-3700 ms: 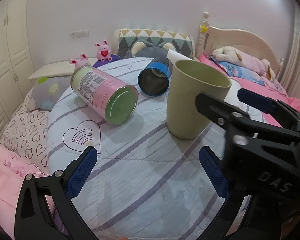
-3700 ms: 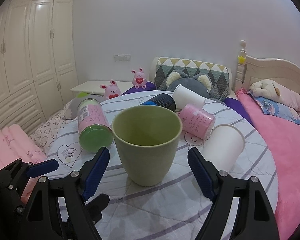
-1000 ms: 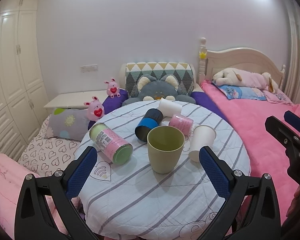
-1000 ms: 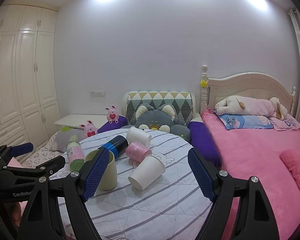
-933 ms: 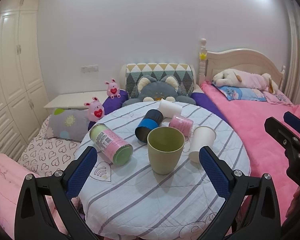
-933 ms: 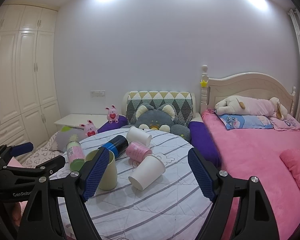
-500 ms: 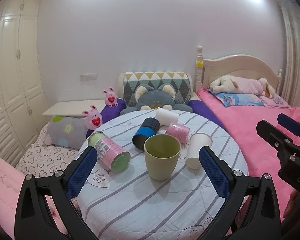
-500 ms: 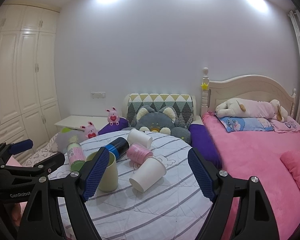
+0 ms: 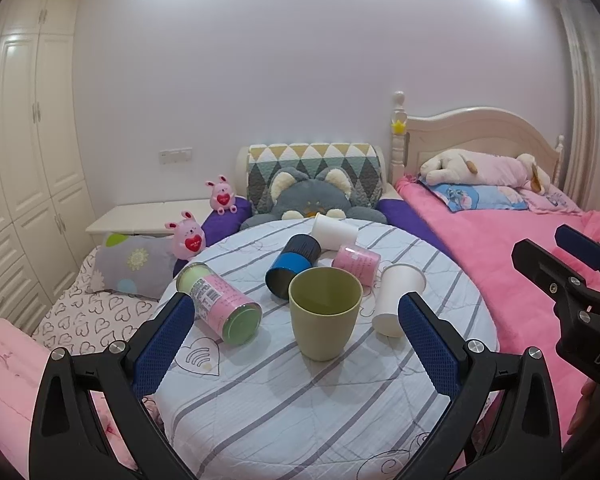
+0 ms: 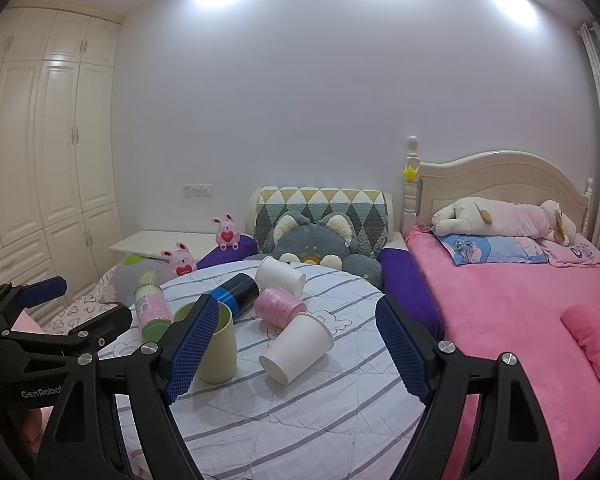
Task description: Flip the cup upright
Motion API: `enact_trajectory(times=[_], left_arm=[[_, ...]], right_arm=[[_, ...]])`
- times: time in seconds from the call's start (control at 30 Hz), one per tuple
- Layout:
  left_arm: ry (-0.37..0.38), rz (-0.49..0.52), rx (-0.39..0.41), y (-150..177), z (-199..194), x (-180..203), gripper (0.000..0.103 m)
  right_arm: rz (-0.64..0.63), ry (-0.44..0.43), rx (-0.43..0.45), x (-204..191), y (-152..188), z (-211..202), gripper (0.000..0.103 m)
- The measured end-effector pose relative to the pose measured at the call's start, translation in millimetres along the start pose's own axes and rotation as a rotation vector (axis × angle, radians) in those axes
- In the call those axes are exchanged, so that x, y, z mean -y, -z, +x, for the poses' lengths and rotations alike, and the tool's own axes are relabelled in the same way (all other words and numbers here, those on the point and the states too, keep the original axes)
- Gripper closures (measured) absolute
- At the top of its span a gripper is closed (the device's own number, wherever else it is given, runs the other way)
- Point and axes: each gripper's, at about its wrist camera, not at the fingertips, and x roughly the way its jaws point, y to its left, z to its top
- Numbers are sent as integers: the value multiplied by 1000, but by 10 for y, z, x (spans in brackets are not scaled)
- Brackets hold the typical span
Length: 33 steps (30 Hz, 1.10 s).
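Observation:
A green cup (image 9: 325, 313) stands upright, mouth up, on the round striped table (image 9: 300, 400); it also shows in the right wrist view (image 10: 219, 347), partly behind a blue finger pad. My left gripper (image 9: 294, 346) is open and empty, held back from the table with the cup between its fingers in the picture. My right gripper (image 10: 296, 350) is open and empty, also well back; it shows at the right edge of the left wrist view (image 9: 572, 280).
Lying on their sides on the table: a pink-and-green can (image 9: 220, 308), a blue-black cup (image 9: 292, 266), a pink cup (image 9: 358, 262) and two white paper cups (image 9: 396, 300) (image 9: 334, 232). A pink bed (image 10: 520, 300) is to the right, plush toys and wardrobes behind and left.
Both grippers have drawn far back and up from the upright green cup since 3.7 s ago. Over the last second the views shift only slightly; the cups have not moved.

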Motion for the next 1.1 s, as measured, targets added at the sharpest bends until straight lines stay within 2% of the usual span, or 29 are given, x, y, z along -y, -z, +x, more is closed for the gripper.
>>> enact_trajectory(times=[0.57, 1.1], left_arm=[[-23, 9, 24, 21, 1, 15, 0], [-18, -25, -16, 52, 96, -88, 0]], right_arm=[[-5, -1, -10, 28, 35, -34, 21], [-12, -4, -29, 0, 21, 49, 21]])
